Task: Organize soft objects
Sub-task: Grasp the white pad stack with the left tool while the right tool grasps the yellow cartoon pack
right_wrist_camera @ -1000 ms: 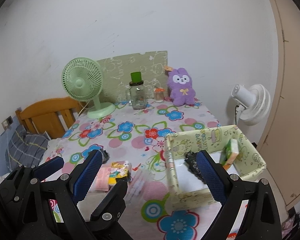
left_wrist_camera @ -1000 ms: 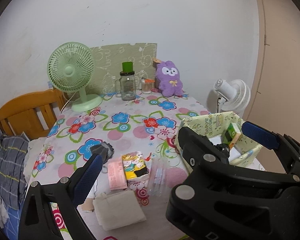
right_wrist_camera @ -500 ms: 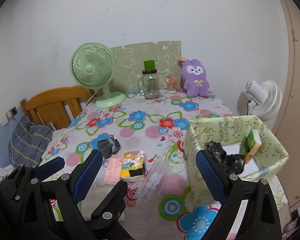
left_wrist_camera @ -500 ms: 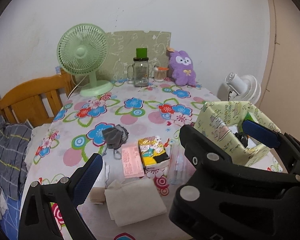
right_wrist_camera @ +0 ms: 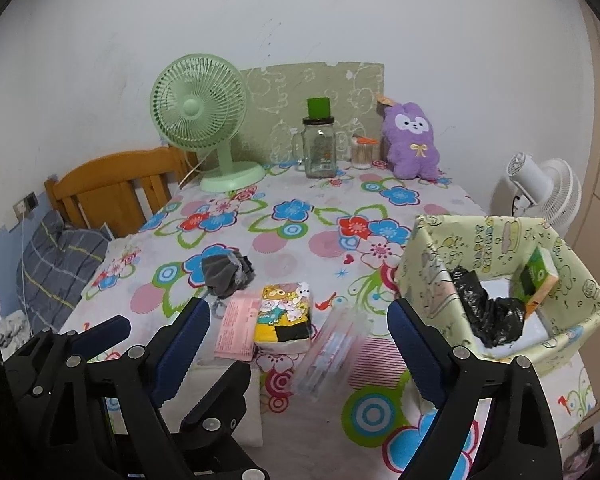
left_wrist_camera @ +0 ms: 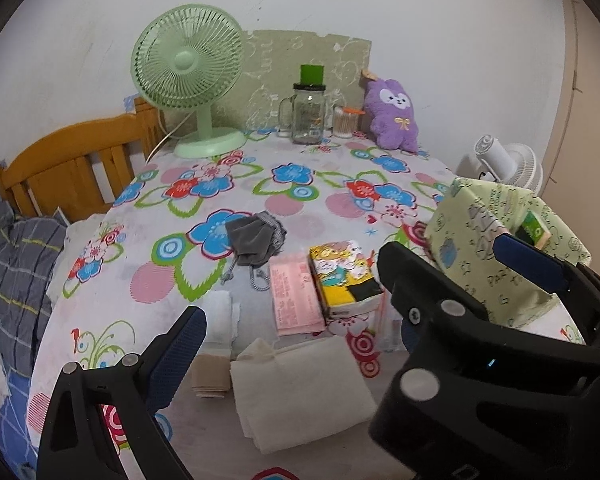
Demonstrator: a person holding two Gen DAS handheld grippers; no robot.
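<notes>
On the floral tablecloth lie a grey cloth pouch [left_wrist_camera: 256, 238], a pink tissue pack [left_wrist_camera: 295, 292], a yellow cartoon tissue pack [left_wrist_camera: 342, 276], a clear plastic packet [right_wrist_camera: 332, 354], a rolled white cloth [left_wrist_camera: 220, 314] and a folded cream cloth [left_wrist_camera: 304, 390]. A pale green patterned box [right_wrist_camera: 500, 248] at the right holds a black plastic bag [right_wrist_camera: 486, 308] and a green carton [right_wrist_camera: 536, 280]. My left gripper [left_wrist_camera: 292, 344] is open above the cream cloth. My right gripper [right_wrist_camera: 300, 344] is open above the tissue packs and the clear packet. Both are empty.
At the back stand a green desk fan [left_wrist_camera: 188, 76], a glass jar with a green lid [left_wrist_camera: 309, 114], a cotton swab jar [left_wrist_camera: 346, 122] and a purple plush [left_wrist_camera: 394, 114]. A white fan [right_wrist_camera: 548, 192] stands off the table's right. A wooden bed headboard [left_wrist_camera: 72, 172] is at the left.
Both grippers have moved left and forward over the table. The soft items now lie nearer the middle of both views and the green box sits further right. Both jaws stay open.
</notes>
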